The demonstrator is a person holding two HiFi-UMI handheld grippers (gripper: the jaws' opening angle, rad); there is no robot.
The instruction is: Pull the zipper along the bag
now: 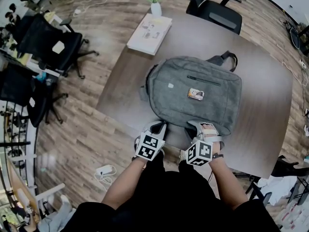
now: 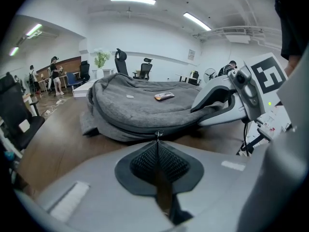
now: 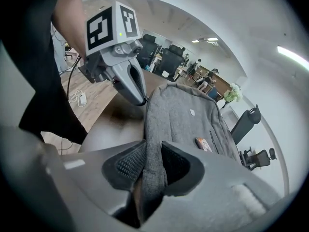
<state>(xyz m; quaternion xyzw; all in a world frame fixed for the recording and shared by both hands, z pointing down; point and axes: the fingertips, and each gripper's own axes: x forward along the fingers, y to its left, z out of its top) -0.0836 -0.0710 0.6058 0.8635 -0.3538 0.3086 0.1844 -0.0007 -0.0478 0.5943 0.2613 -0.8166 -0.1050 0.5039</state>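
Zipper pull [image 2: 158, 134], a small metal tab, sits pinched at the tips of the left gripper [image 2: 157, 146], whose jaws are fully closed on it at the near edge of the grey backpack [image 1: 193, 88]. Just beside it, the right gripper [image 3: 149, 164] is clamped on a fold of the backpack's grey fabric, which fills the gap between its pads. The backpack lies flat on the dark wooden table [image 1: 263, 124], its handle pointing away from the person. A small flat orange-and-white object [image 1: 196, 94] rests on top of it. Further back there's a white book [image 1: 149, 33], then a white vase of flowers [image 1: 156, 4], and beyond the table a black office chair [image 1: 217, 12].
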